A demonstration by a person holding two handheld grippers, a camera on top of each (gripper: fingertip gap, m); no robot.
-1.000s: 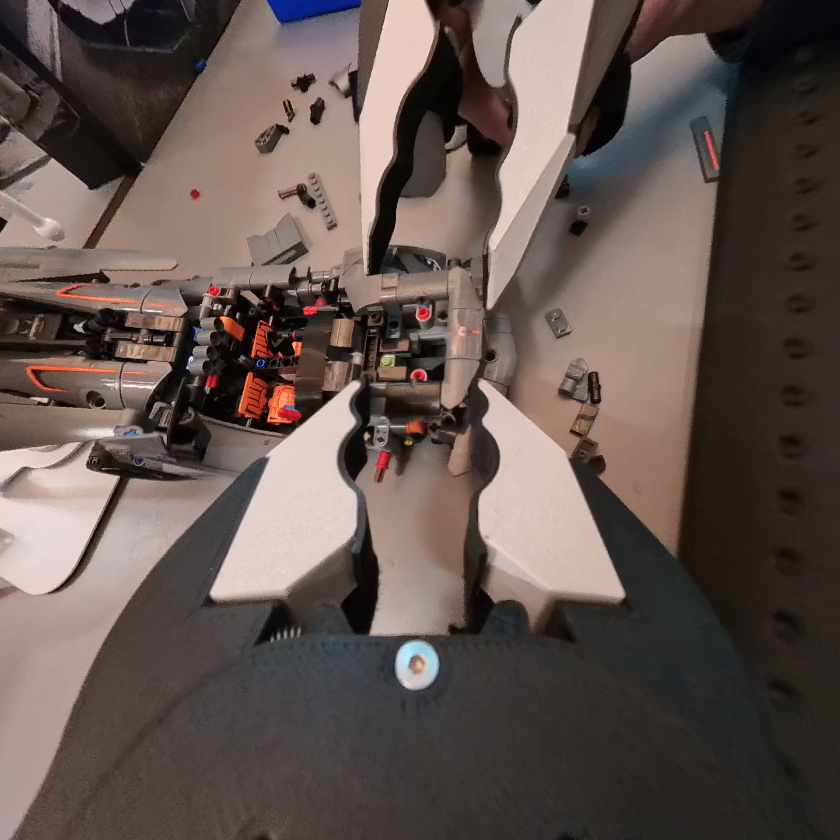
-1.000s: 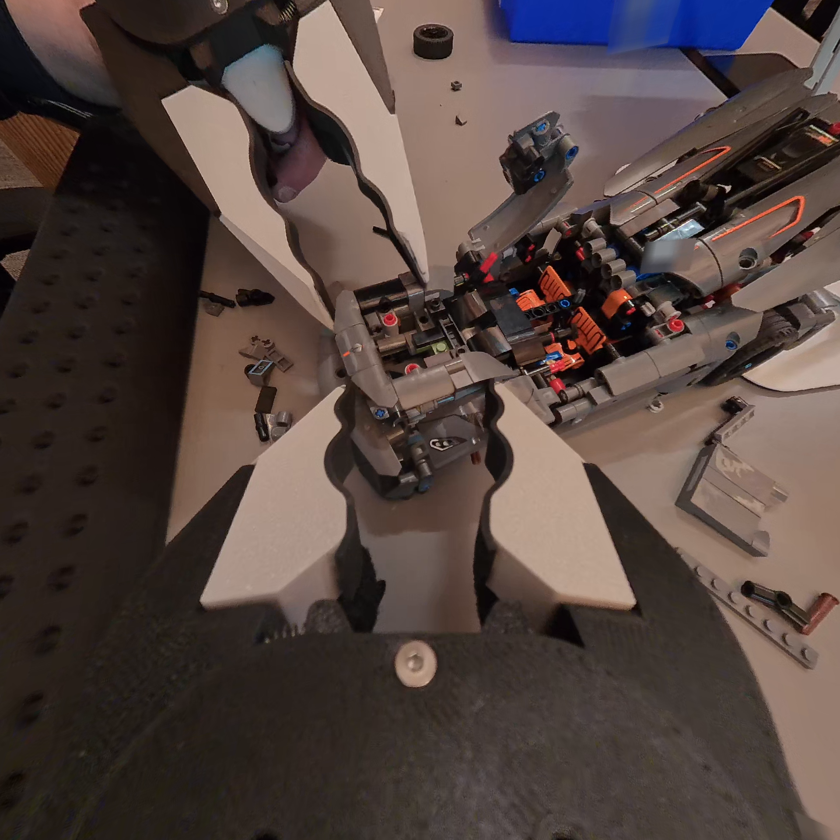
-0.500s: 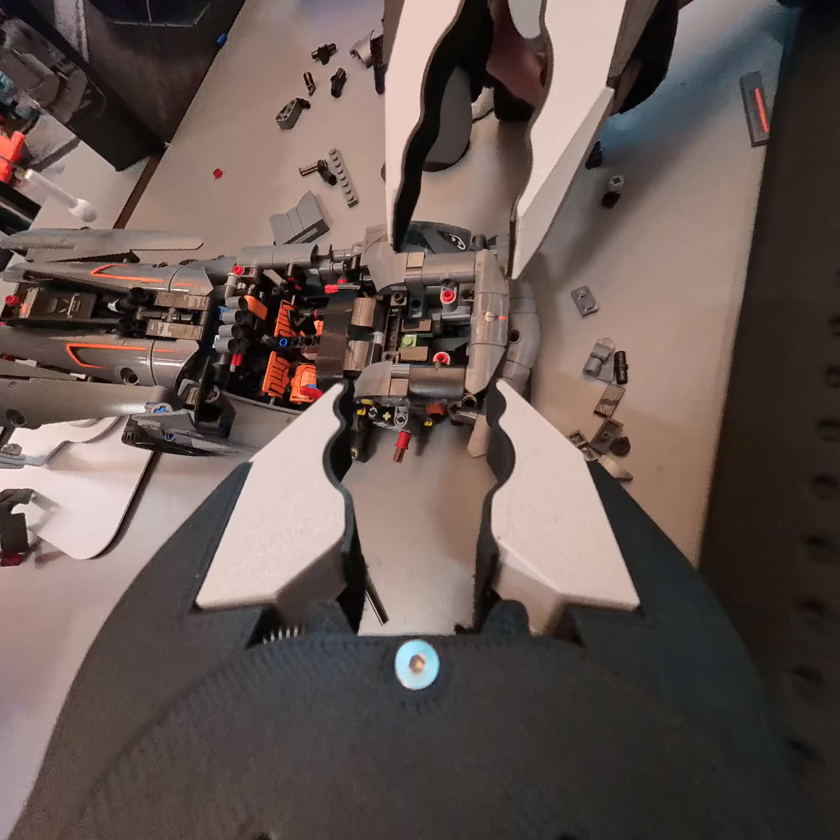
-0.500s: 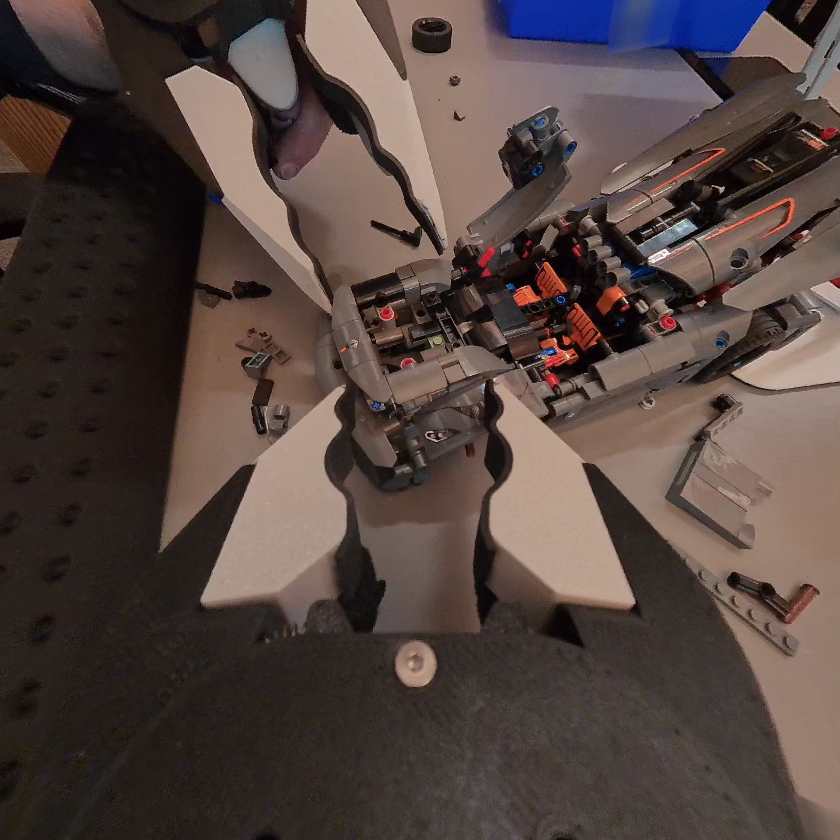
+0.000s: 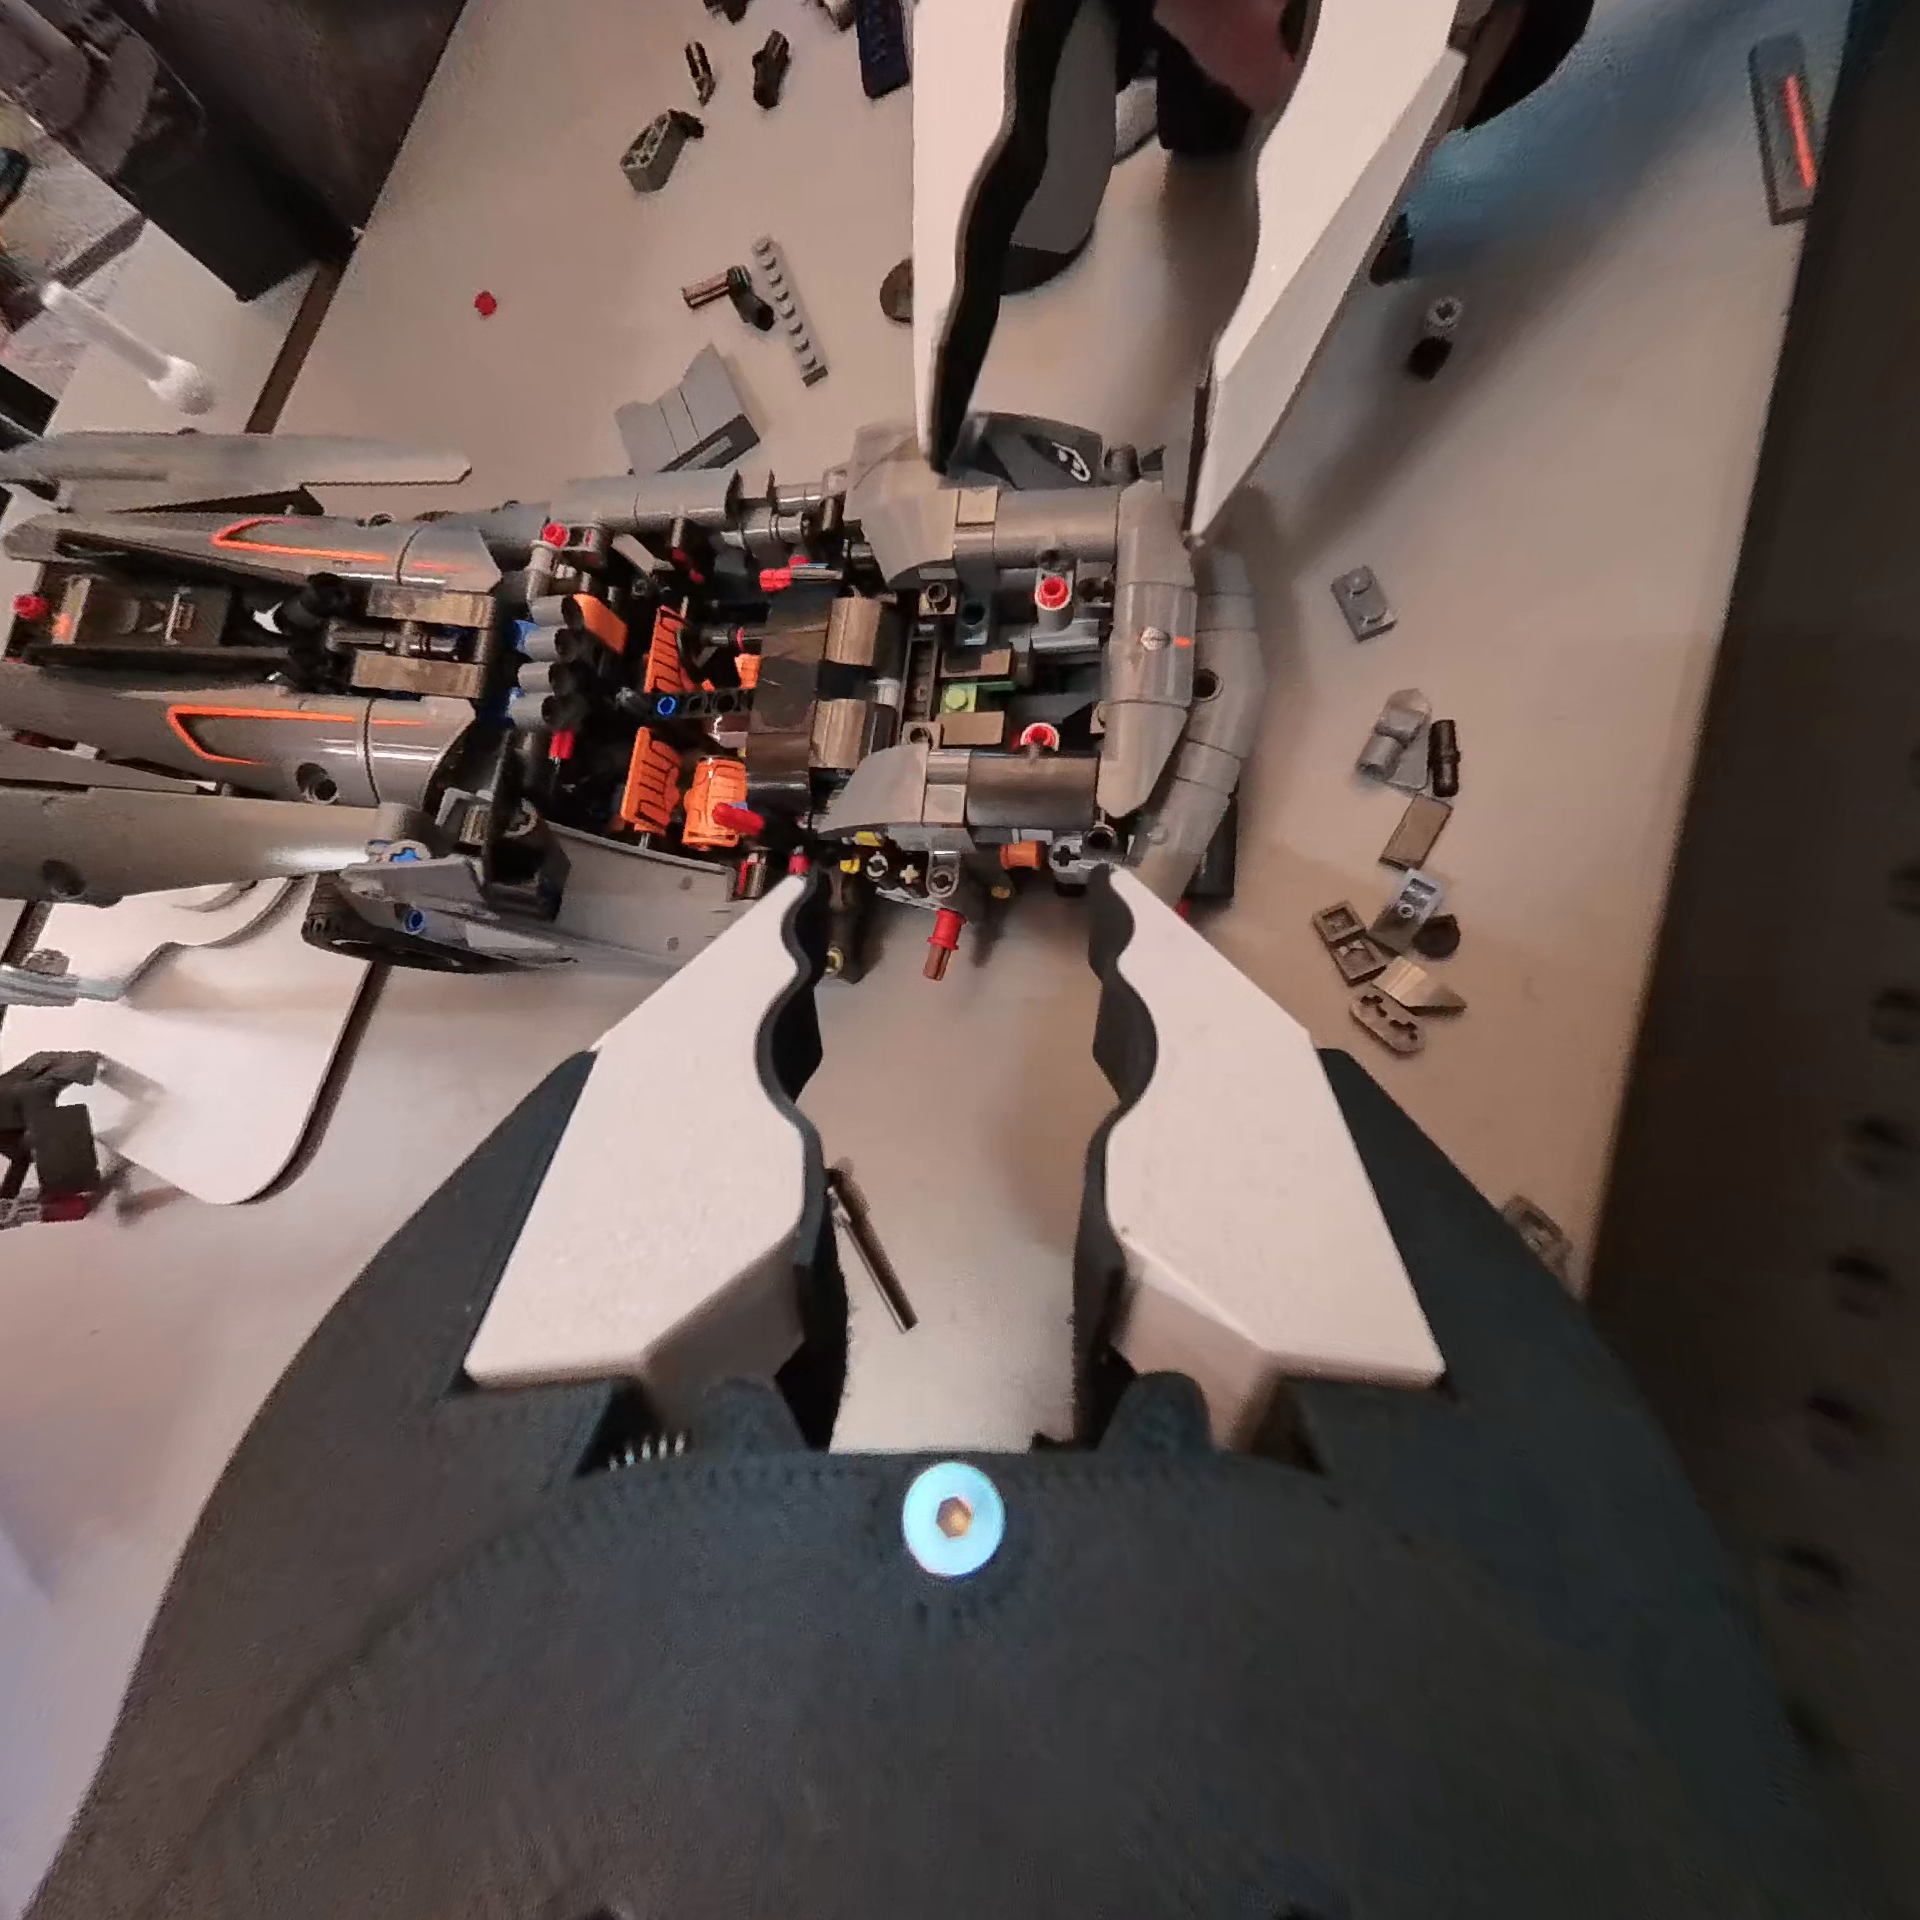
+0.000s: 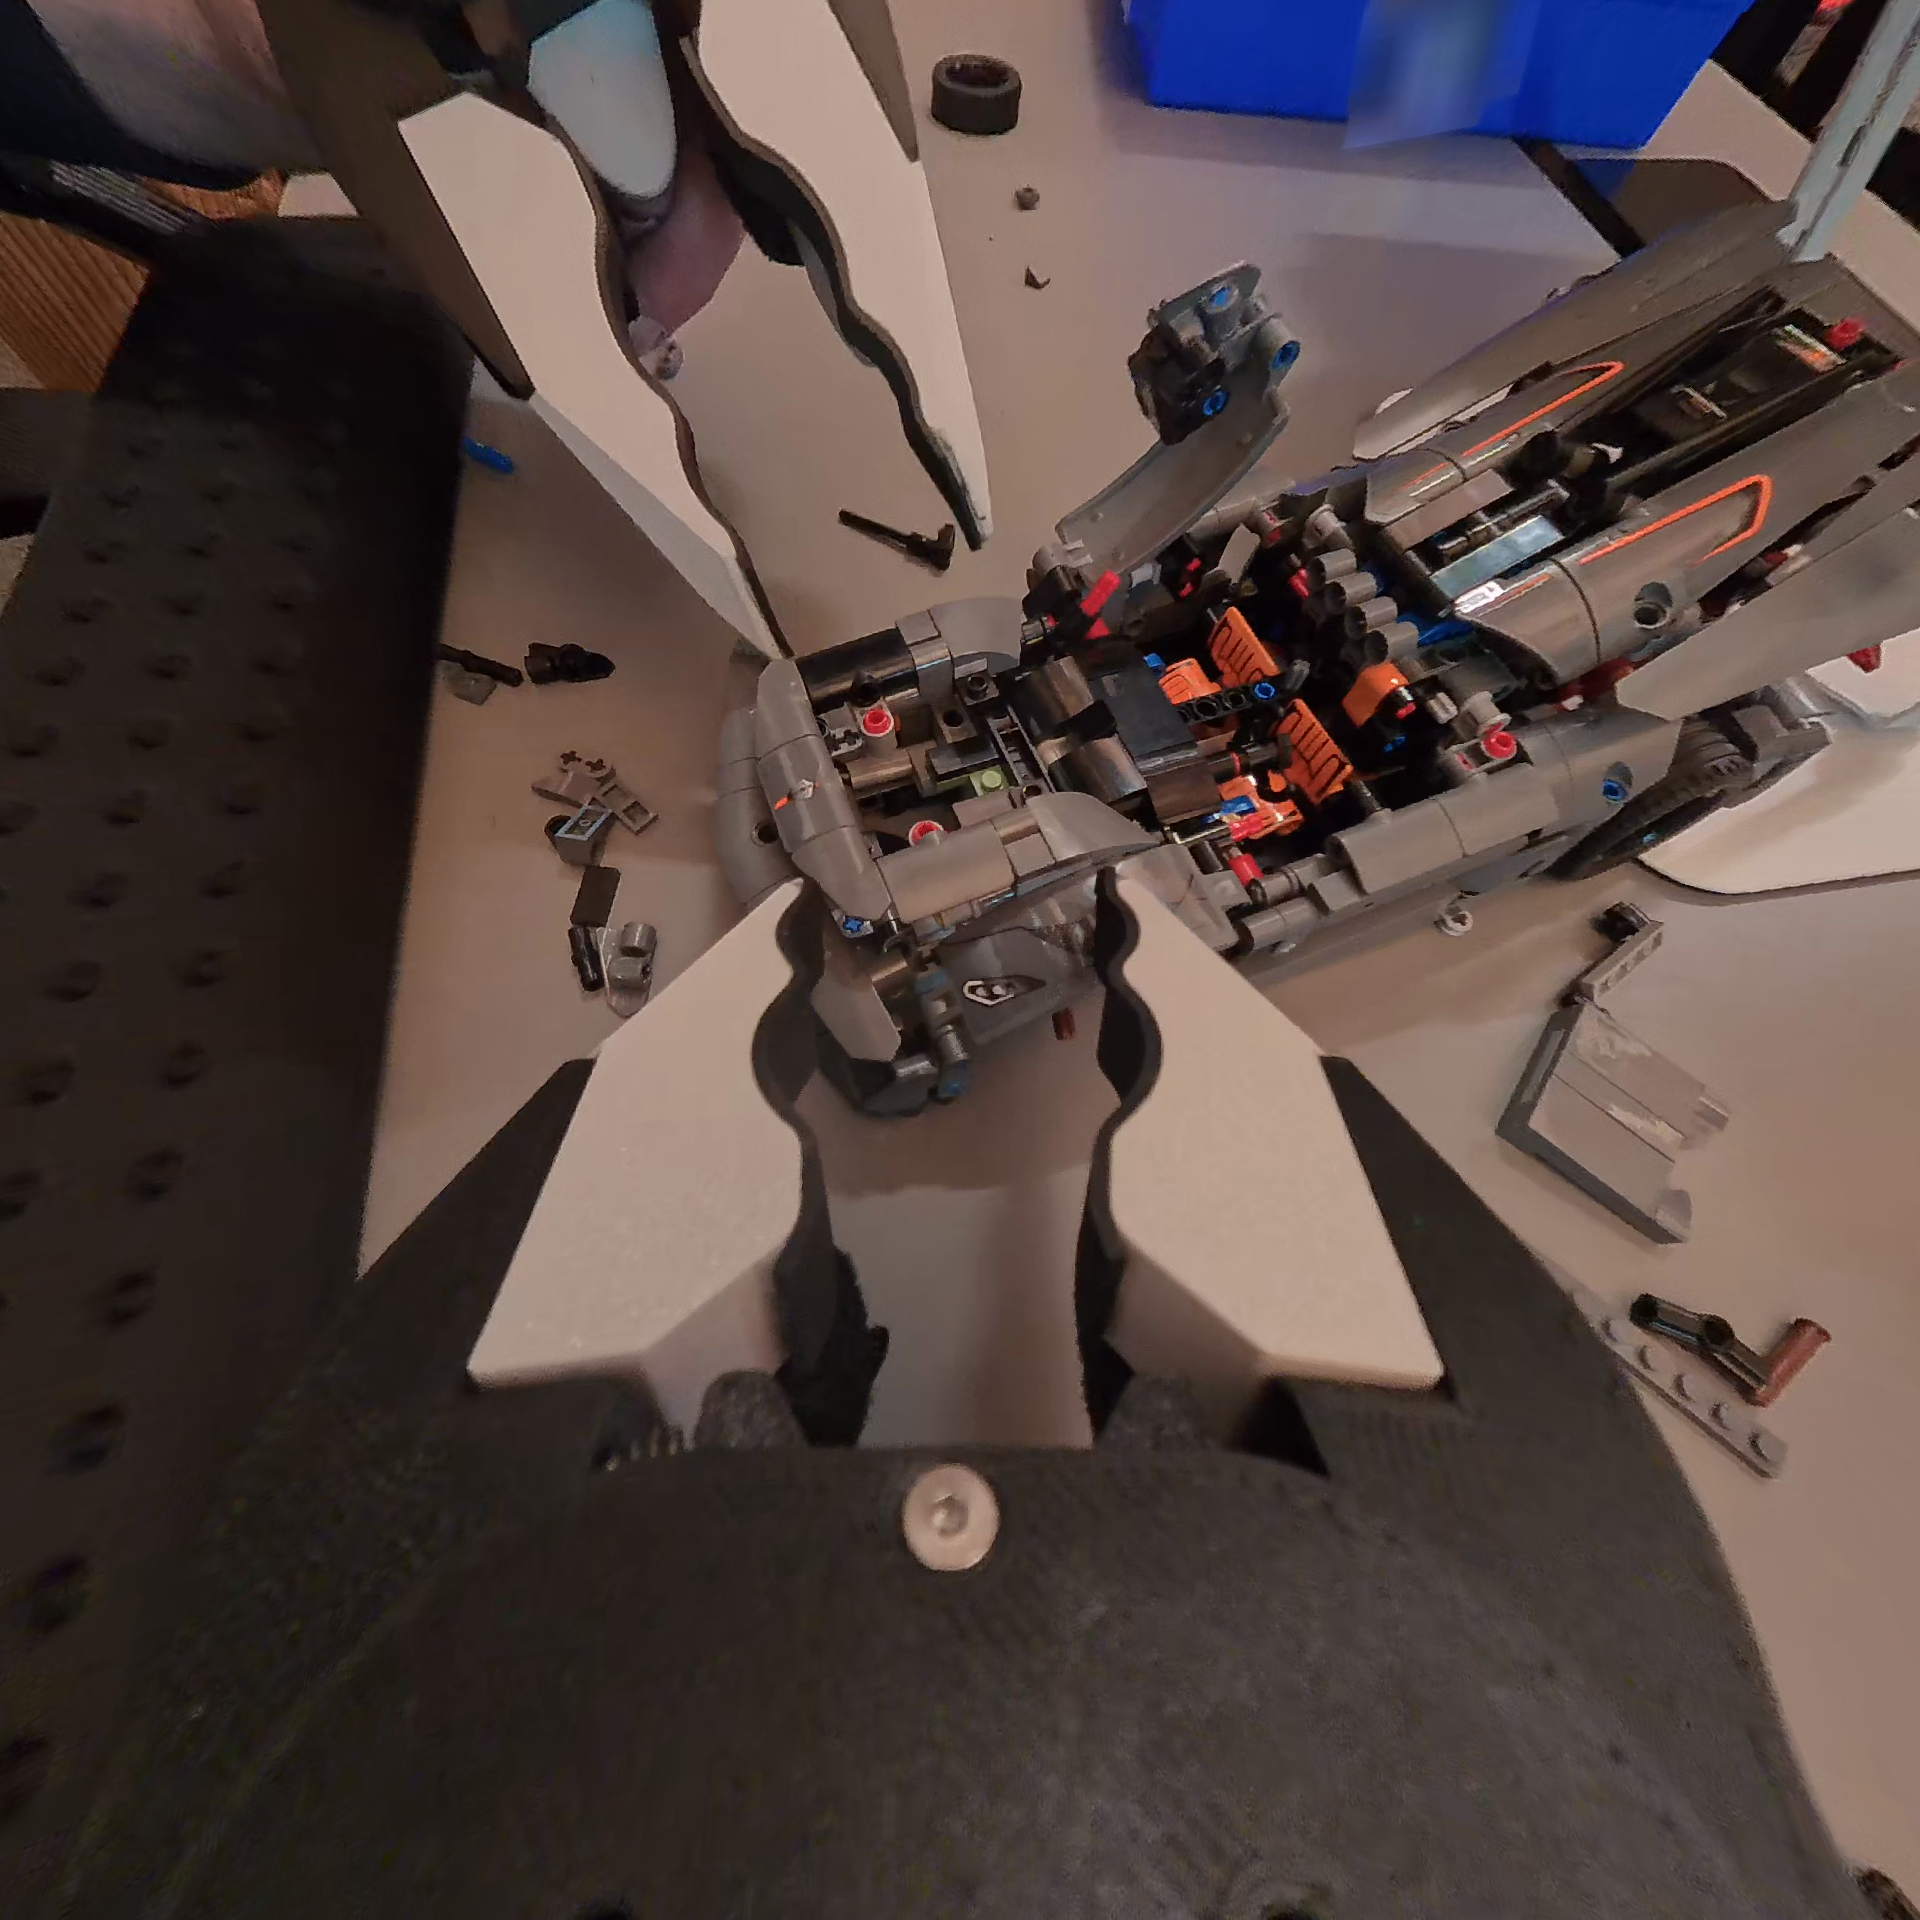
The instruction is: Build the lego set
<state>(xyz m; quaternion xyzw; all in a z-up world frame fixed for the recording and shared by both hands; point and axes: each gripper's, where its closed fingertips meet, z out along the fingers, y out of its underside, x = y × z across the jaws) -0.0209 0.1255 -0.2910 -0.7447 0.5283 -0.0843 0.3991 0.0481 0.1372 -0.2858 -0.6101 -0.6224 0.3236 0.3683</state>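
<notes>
The grey, black and orange lego model (image 5: 966, 665) lies on the pale table (image 5: 520, 260). It also shows in the right wrist view (image 6: 1143, 748). My left gripper (image 5: 956, 904) is open and empty, its fingertips just short of the model's near side. It shows from the front in the right wrist view (image 6: 873, 592). My right gripper (image 6: 945, 904) is open, with the model's front corner between its fingers. In the left wrist view the right gripper (image 5: 1070, 488) straddles the model's far front end.
Small grey and black loose parts (image 5: 1403, 748) lie by the model's front, also seen in the right wrist view (image 6: 597, 821). A grey panel (image 6: 1600, 1122), a studded strip (image 6: 1694, 1392), a black axle (image 5: 873, 1262), a blue bin (image 6: 1403, 52) and a dark perforated mat (image 5: 1818, 935) are nearby. There is about 8 cm between the tips of the two grippers.
My left gripper has drawn back from the model's side, which its fingertips straddled a second ago. The right gripper stays around the model's front. The model has not moved.
</notes>
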